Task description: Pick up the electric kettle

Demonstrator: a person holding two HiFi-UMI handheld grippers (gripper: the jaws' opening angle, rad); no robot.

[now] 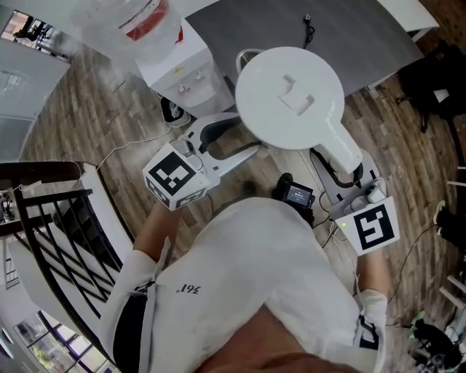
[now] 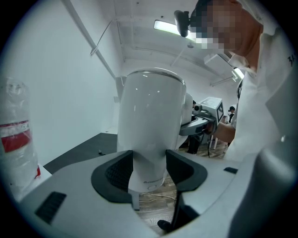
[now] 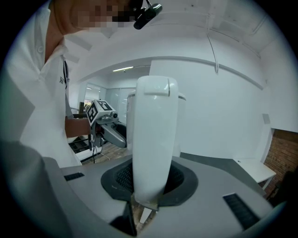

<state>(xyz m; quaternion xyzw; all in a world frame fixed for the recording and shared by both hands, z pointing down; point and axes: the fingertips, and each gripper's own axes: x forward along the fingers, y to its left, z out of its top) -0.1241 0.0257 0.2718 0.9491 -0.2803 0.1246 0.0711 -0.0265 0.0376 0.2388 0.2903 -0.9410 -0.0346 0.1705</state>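
Observation:
The white electric kettle [image 1: 289,98] hangs in the air above the wooden floor, held between both grippers. In the head view I look down on its round lid, and its handle [image 1: 342,149] points to the lower right. My left gripper [image 1: 237,142] is shut on the kettle's body from the left. In the left gripper view the dark pads [image 2: 116,172] press the narrow lower part of the kettle [image 2: 149,121]. My right gripper [image 1: 342,166] is shut on the handle. The right gripper view shows the handle [image 3: 151,139] standing upright between its jaws.
A water dispenser [image 1: 182,73] with a clear bottle [image 1: 135,22] stands at the upper left. A dark grey table [image 1: 291,22] lies behind the kettle. A black railing [image 1: 51,233] runs along the left. Cables and a small black device [image 1: 295,193] are on the floor.

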